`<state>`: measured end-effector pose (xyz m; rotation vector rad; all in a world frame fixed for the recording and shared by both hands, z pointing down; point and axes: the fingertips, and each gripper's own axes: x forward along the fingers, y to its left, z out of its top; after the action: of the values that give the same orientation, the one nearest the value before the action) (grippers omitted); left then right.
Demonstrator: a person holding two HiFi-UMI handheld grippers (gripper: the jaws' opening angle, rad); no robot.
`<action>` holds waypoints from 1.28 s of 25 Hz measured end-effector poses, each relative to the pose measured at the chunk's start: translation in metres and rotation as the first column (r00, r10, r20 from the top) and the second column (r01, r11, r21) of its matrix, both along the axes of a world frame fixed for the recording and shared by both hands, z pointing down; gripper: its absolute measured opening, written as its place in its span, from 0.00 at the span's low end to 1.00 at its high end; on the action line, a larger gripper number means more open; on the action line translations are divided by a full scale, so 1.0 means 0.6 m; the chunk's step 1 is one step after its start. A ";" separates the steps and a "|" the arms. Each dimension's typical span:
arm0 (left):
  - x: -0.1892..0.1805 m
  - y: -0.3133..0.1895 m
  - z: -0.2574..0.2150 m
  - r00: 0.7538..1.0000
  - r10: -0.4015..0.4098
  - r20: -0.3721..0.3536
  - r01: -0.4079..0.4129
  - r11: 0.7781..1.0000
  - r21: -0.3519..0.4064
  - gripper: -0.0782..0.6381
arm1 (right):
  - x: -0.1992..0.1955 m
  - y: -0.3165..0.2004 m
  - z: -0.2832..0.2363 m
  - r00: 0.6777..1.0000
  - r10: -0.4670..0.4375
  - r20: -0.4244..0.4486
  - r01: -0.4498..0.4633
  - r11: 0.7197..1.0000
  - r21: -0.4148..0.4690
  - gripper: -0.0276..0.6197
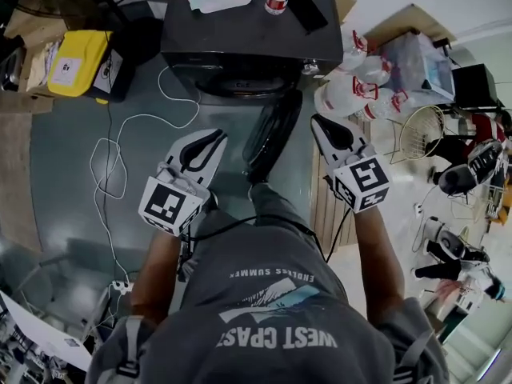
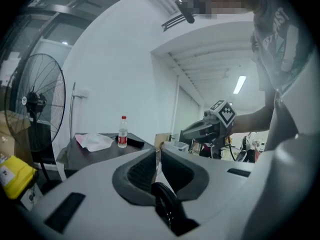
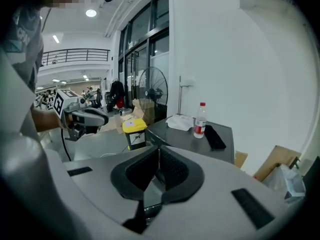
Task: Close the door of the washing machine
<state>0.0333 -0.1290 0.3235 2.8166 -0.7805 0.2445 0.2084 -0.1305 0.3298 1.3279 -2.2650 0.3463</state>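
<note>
While the washing machine (image 1: 240,38) stands ahead with its door (image 1: 272,134) swung open toward the person, the left tool (image 1: 218,136) and the right tool (image 1: 318,122) flank the door, both closed and empty.

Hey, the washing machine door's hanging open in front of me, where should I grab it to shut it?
Take the door at its free rim, the end nearest you; its far end seems hinged at the washing machine. It stands open, edge-on toward you, so come from its right with the shut right gripper and push rather than clamp.
</note>
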 end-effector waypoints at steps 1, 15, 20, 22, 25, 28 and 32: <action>0.009 -0.004 0.016 1.000 -0.001 0.005 0.001 1.000 -0.018 0.17 | -0.001 -0.008 0.016 1.000 -0.024 -0.010 0.024 1.000 -0.016 0.09; 0.133 0.000 0.249 0.996 0.064 0.068 -0.046 0.972 -0.231 0.18 | 0.015 -0.041 0.276 0.923 -0.362 -0.129 0.309 0.899 -0.312 0.13; 0.160 0.020 0.326 0.989 0.101 0.110 -0.063 0.950 -0.306 0.22 | 0.017 -0.029 0.344 0.852 -0.496 -0.167 0.409 0.829 -0.381 0.17; 0.170 0.028 0.356 0.988 0.106 0.115 -0.062 0.940 -0.335 0.24 | 0.021 -0.020 0.371 0.816 -0.548 -0.181 0.445 0.797 -0.409 0.19; 0.186 0.045 0.402 0.983 0.124 0.133 -0.065 0.923 -0.380 0.30 | 0.026 -0.006 0.412 0.749 -0.629 -0.206 0.497 0.740 -0.452 0.24; 0.208 0.061 0.438 0.978 0.150 0.143 -0.078 0.907 -0.414 0.36 | 0.033 0.009 0.450 0.665 -0.710 -0.231 0.548 0.674 -0.496 0.29; 0.237 0.080 0.484 0.971 0.174 0.163 -0.084 0.891 -0.447 0.43 | 0.045 0.024 0.495 0.530 -0.807 -0.262 0.604 0.576 -0.552 0.37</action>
<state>0.1754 -0.0809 0.6141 2.4354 -0.4930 0.6476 0.2353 -0.1161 0.6267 0.1245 -1.9274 0.1209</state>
